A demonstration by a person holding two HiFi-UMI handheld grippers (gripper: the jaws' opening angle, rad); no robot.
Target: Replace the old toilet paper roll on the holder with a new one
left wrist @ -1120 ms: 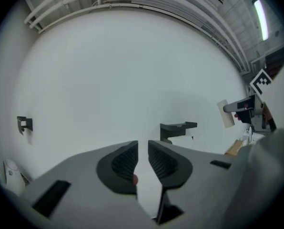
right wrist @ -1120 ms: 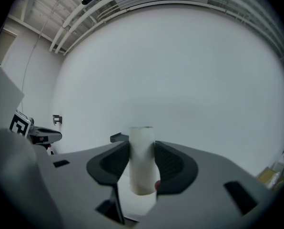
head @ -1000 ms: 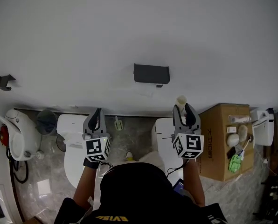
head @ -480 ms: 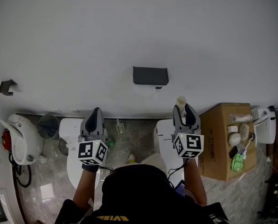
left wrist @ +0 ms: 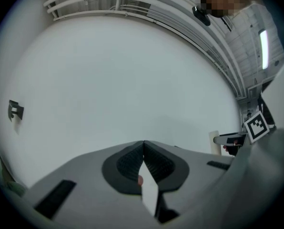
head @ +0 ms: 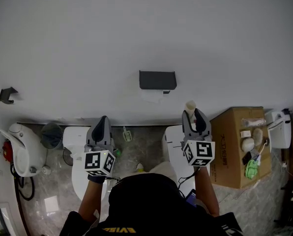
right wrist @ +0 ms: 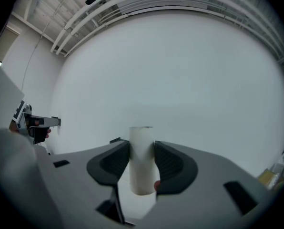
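Note:
High on the white wall hangs the black toilet paper holder (head: 158, 79), with a bit of white paper (head: 151, 96) showing under it. My right gripper (head: 194, 113) is shut on a bare cardboard tube (head: 190, 106), which stands upright between the pads (right wrist: 169, 160) in the right gripper view as tube (right wrist: 142, 160). My left gripper (head: 103, 118) is shut with nothing in it; its tips (left wrist: 143, 143) meet. Both grippers point at the wall below the holder, one on each side of it.
Below stand two white toilets (head: 76, 154) (head: 172, 144), a grey bin (head: 51, 133) and a white appliance (head: 19, 149) at the left. At the right a cardboard box (head: 232, 154) carries small items. A black hook (head: 8, 94) is on the wall at left.
The left gripper's small gap has closed and the gripper has risen and rolled a little. The right gripper with the tube has kept still.

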